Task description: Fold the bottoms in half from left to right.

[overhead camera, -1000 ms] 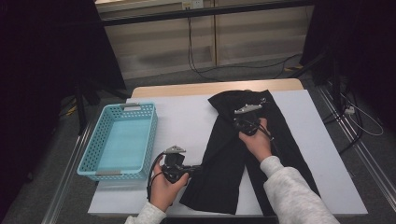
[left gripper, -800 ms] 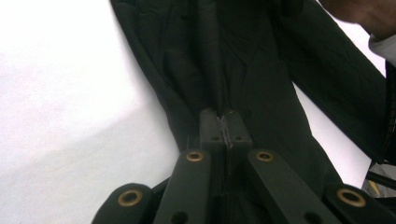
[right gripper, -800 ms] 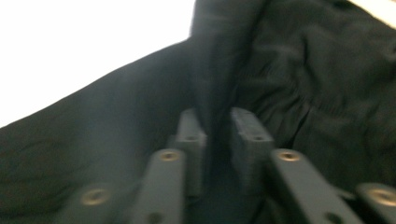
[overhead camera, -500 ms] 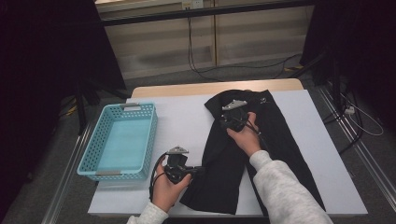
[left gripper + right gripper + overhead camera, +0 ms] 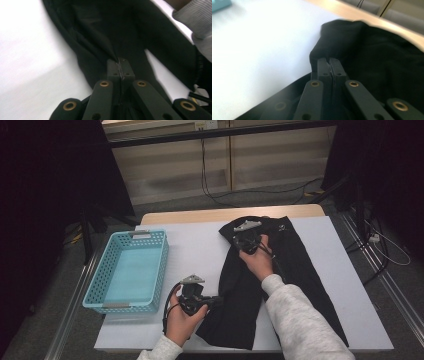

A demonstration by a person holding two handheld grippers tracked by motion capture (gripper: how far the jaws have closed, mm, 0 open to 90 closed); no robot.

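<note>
1. The black garment [image 5: 280, 280], which looks like a pair of trousers, lies spread on the white-covered worktop [image 5: 200, 255], its far end near the back edge and its near end at the front edge. The left tool [image 5: 212, 301] is clenched on the garment's left edge near the front; the left gripper view shows a fold of cloth [image 5: 110, 50] pinched between the closed jaws.
2. The right tool [image 5: 239, 236] is clenched on the bunched far-left corner of the garment [image 5: 329, 47]. Its jaws have just opened and closed again, so this bite is probably fresh and may be shallow.
3. Only a thin ridge of fabric sits in each tool. If either hand pulls hard or fast, the cloth could slide out and the fold would have to be started over.
4. The two grips are well apart on the same edge. Uneven lifting would probably twist the garment or leave a slanted crease.
5. The far leg, lying free toward the right edge, may drag and bunch when the left side is carried across.
6. The light blue basket [image 5: 131, 270] stands just beside the left hand [image 5: 182, 317]; a wide swing could knock it.
</note>
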